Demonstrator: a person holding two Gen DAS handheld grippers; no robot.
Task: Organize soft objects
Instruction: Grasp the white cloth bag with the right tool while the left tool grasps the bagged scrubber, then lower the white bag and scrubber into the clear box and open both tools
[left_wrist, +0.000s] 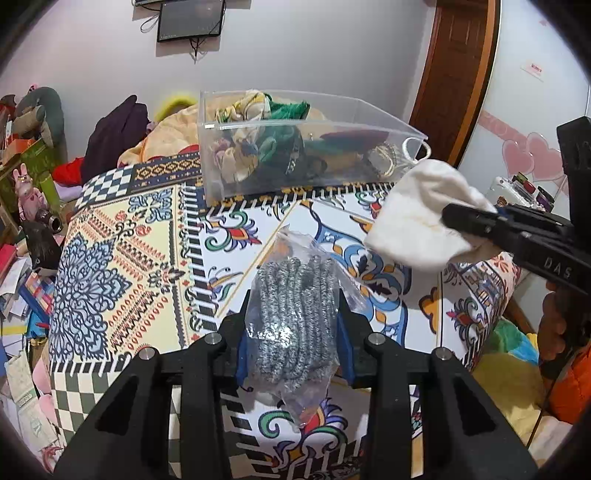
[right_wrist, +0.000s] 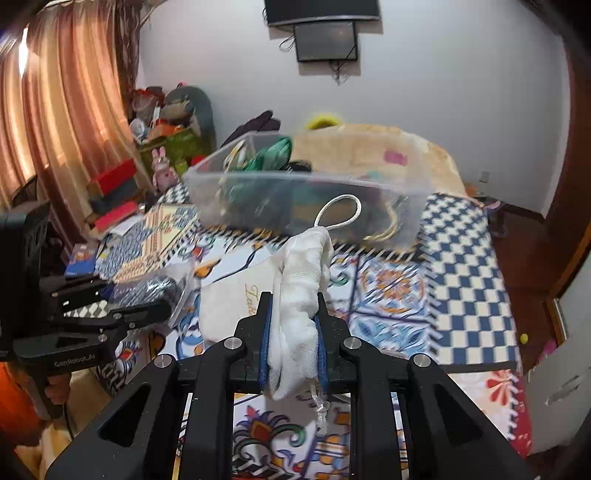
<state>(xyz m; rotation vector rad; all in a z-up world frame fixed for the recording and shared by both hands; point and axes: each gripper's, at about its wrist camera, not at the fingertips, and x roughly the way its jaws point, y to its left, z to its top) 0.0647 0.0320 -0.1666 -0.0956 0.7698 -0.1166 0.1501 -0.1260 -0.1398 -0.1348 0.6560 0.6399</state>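
Observation:
My left gripper is shut on a clear plastic bag of grey knitted items, held above the patterned bedspread. The bag also shows in the right wrist view, in the left gripper. My right gripper is shut on a white cloth drawstring pouch. The pouch hangs from the right gripper at the right of the left wrist view. A clear plastic bin holding several colourful soft items stands on the bed beyond both grippers, and shows in the right wrist view.
The patterned bedspread covers the bed. A beige blanket lies behind the bin. Piles of boxes, toys and papers crowd the floor on the left. A wooden door stands at the right, curtains at the left.

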